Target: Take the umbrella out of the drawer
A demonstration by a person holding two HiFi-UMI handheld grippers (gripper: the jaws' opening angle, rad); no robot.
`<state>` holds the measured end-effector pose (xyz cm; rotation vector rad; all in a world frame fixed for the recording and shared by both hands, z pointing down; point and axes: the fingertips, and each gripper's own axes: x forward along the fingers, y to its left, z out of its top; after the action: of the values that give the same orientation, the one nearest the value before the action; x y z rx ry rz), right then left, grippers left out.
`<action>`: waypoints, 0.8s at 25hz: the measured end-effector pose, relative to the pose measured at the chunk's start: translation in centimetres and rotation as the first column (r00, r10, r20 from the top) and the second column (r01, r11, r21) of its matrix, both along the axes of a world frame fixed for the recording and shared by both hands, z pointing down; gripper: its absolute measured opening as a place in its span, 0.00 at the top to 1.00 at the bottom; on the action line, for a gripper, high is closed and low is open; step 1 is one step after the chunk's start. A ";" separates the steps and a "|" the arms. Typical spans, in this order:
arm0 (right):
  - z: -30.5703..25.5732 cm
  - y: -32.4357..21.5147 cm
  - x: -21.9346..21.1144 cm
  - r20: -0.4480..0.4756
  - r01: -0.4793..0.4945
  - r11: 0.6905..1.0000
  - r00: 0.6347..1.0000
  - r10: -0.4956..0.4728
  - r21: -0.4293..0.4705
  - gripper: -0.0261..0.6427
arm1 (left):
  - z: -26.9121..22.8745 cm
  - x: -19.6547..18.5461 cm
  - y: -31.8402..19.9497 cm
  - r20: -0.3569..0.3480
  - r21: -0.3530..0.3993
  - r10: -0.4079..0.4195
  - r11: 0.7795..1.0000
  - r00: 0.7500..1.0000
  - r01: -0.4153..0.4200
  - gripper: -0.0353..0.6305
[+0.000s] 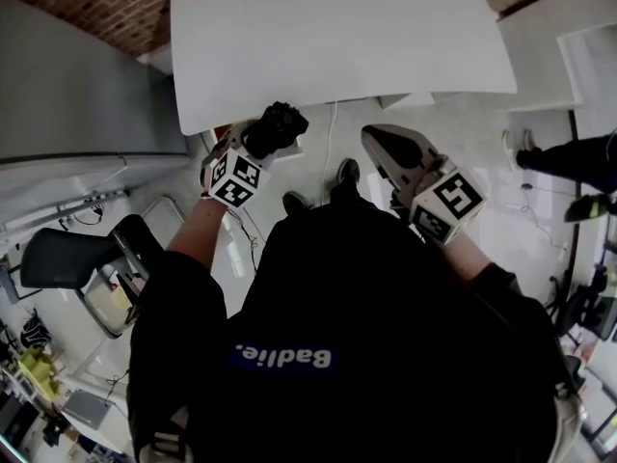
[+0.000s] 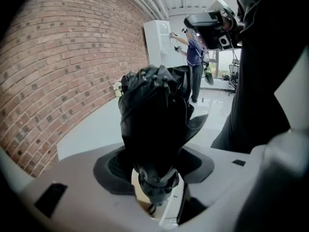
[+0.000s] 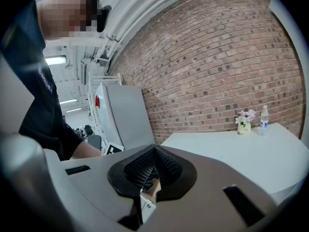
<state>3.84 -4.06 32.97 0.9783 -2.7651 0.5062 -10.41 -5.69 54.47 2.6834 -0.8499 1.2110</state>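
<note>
The left gripper (image 2: 154, 170) is clenching its two jaws on the black folded umbrella (image 2: 154, 115). The dark pads are pressing on the lower part of it from both sides, and the bunched cloth is standing up above them. In the head view this umbrella (image 1: 278, 126) is sitting in the left gripper (image 1: 262, 143) just in front of the near edge of the white table (image 1: 337, 37), outside of any drawer. The right gripper (image 3: 153, 151) is keeping its jaws pressed together with nothing between them; only a small white label (image 3: 147, 208) is showing in the gap below, and its print is too small to read. In the head view the right gripper (image 1: 378, 143) is pointing toward the same table edge, beside the left one but apart from it. Each gripper is carrying a cube with black and white square markers (image 1: 234, 179). The person's black shirt (image 1: 318, 287) is wearing a blue strip with white letters (image 1: 284, 357), seen upside down. On the far end of the table a small flower pot (image 3: 245, 122) and a clear bottle (image 3: 264, 116) are standing before the brick wall (image 3: 217, 57); their labels are not legible. A grey cabinet (image 3: 125, 115) with a red patch (image 3: 97, 101) is standing at the left.
</note>
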 end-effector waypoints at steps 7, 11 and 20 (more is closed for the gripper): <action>-0.4 -1.3 -0.1 0.028 0.019 1.000 0.999 -0.018 -0.007 0.92 | -2.9 -2.1 -3.6 0.139 0.072 0.008 0.997 0.990 -0.018 0.60; -0.5 -2.3 0.8 0.042 0.003 1.000 0.999 -0.003 -0.008 0.92 | -2.2 -3.1 -6.1 0.255 0.077 0.034 0.995 0.966 -0.055 0.60; 0.5 -3.4 4.5 0.047 -0.053 0.994 0.997 0.058 -0.095 0.92 | 2.6 -3.8 -10.9 0.428 -0.011 0.047 0.999 0.903 -0.046 0.60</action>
<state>8.33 -7.50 33.49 1.0367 -2.7360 0.6706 -14.22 -16.61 57.06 2.4811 -0.8264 1.8542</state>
